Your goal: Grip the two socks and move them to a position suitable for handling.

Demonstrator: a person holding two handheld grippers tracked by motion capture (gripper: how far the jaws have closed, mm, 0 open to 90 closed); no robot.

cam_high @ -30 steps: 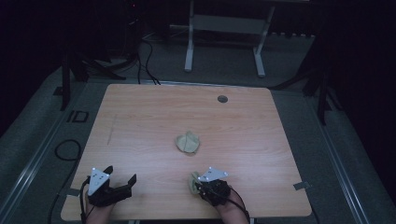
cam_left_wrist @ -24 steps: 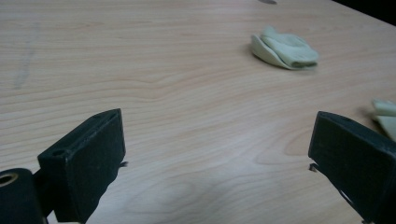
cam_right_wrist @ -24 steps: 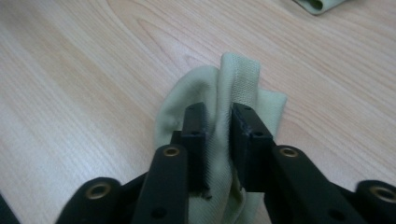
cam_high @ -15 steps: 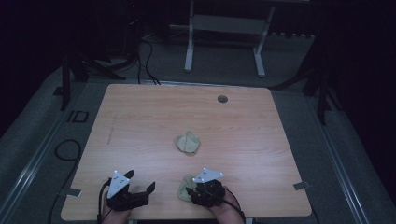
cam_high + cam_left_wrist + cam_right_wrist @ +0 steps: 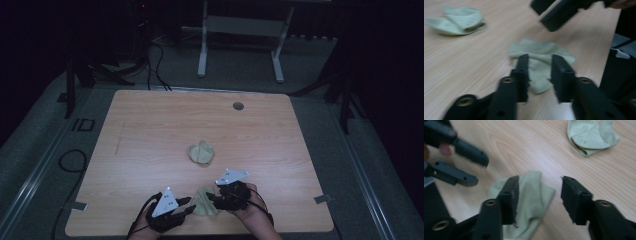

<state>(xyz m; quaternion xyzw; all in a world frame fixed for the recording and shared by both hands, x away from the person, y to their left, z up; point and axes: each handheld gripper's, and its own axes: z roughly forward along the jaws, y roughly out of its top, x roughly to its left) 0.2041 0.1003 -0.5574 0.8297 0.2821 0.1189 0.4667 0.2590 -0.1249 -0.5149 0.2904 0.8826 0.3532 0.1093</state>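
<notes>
Dark room, wood table (image 5: 150,130). Near cloth (image 5: 204,202) lies flat at front edge, btwn your grippers; 2nd cloth (image 5: 201,152) mid-table. L gripper (image 5: 539,72) jaws just closing over the cloth, not pinching yet. R gripper (image 5: 540,193) spread, one jaw over the cloth. Risk: thin cloth, pads may skate over and close w/o fabric, or drag it off the edge.

Black two-jaw tool (image 5: 192,207) – grey triangular plate, brass screw holes, trailing cable

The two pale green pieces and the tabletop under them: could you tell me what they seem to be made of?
Near pale green piece: soft knitted cloth, by its fine ribbing and limp folds. Far pale green piece: likely the same, crumpled. Tabletop: wood or wood-look laminate, matte, with grain lines.
</notes>
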